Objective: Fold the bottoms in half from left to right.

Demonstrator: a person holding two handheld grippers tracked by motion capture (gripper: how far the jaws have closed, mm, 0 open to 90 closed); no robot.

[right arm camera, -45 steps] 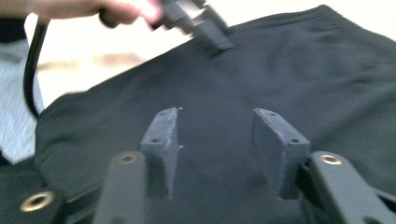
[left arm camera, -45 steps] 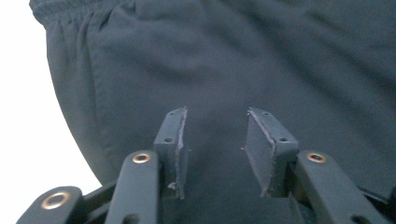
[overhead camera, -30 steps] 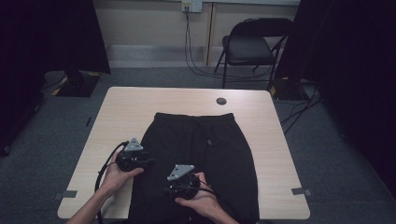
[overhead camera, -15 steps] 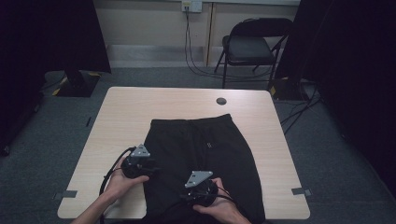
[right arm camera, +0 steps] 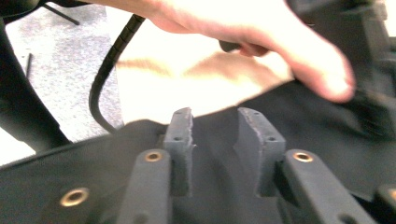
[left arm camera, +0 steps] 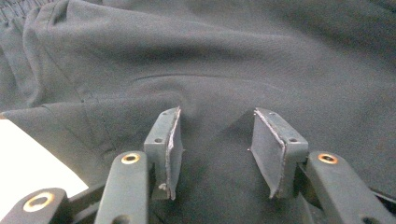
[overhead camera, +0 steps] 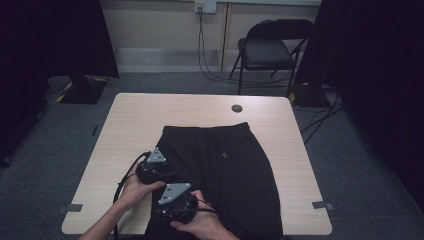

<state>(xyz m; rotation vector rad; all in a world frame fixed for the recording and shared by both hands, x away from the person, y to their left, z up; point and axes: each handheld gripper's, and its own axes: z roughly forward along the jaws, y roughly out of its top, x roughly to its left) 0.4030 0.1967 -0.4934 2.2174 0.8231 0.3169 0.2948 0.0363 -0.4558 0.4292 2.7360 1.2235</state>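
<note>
Black shorts flat on the table, waistband toward the far edge, hem end hanging to the near edge by the person. Garment pulled nearer over the last second: waistband formerly close to the table's far third, now around mid-table, with more bare wood beyond it.

Left gripper at the shorts' left edge, shifted back toward the near side. In the left gripper view, jaws parted, pads pressed down on the cloth, a ridge of fabric rising between them; not clamped.

Right gripper swung across to the near left corner of the garment, now just beside the left one. Jaws parted there too, black cloth lying between and under them, table edge beyond.

Judgement: drag finished, both tools regrouping on the left side seam, probably for a fold across. Grasp not yet made.

Round grommet and folding chair beyond, unmoved.
</note>
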